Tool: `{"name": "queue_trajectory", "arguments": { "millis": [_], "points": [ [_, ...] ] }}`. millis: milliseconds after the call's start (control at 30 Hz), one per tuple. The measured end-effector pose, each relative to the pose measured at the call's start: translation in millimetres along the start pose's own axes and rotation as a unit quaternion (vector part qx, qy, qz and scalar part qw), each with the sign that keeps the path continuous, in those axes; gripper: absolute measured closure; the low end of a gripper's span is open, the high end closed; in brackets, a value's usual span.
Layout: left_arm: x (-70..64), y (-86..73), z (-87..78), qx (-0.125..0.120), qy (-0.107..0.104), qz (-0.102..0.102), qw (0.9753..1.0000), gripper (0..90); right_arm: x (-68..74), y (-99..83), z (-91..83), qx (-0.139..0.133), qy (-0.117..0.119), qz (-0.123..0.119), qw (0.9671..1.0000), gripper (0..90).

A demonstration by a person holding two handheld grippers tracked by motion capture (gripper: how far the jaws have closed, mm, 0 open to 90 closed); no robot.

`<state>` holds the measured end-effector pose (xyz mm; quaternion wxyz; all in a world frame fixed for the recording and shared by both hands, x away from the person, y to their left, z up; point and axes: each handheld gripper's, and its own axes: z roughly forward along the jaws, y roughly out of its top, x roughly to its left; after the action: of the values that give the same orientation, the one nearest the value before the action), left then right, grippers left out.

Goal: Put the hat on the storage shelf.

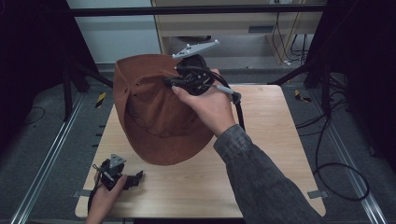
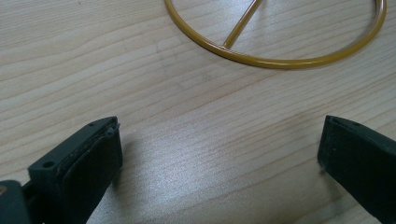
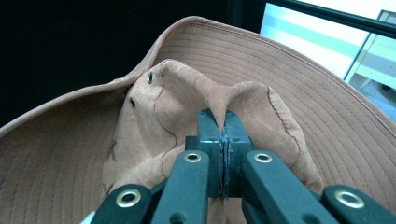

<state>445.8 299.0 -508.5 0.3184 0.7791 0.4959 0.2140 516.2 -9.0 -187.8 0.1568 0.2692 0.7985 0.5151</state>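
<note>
The right gripper (image 1: 173, 80) holds a brown hat (image 1: 154, 116) up over the far left part of the wooden table (image 1: 261, 154), its jaws pinched together on a fold of the hat's crown (image 3: 219, 100). The left gripper (image 1: 133, 178) rests low at the table's near left corner, jaws wide apart over bare wood, with a yellow wire ring (image 2: 280, 60) lying just beyond them on the table.

Pale wooden table (image 1: 261, 154), a yellow wire ring (image 2: 280, 59) flat on its top.
</note>
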Motion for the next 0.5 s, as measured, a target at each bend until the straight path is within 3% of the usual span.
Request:
{"name": "queue_trajectory", "arguments": {
  "millis": [500],
  "points": [
    [0.2,0.1,0.1,0.000,-0.001,0.001,1.0000,0.0,5.2,12.9,19.2,0.004,0.006,0.001,1.0000,89.3]
  ]
}}
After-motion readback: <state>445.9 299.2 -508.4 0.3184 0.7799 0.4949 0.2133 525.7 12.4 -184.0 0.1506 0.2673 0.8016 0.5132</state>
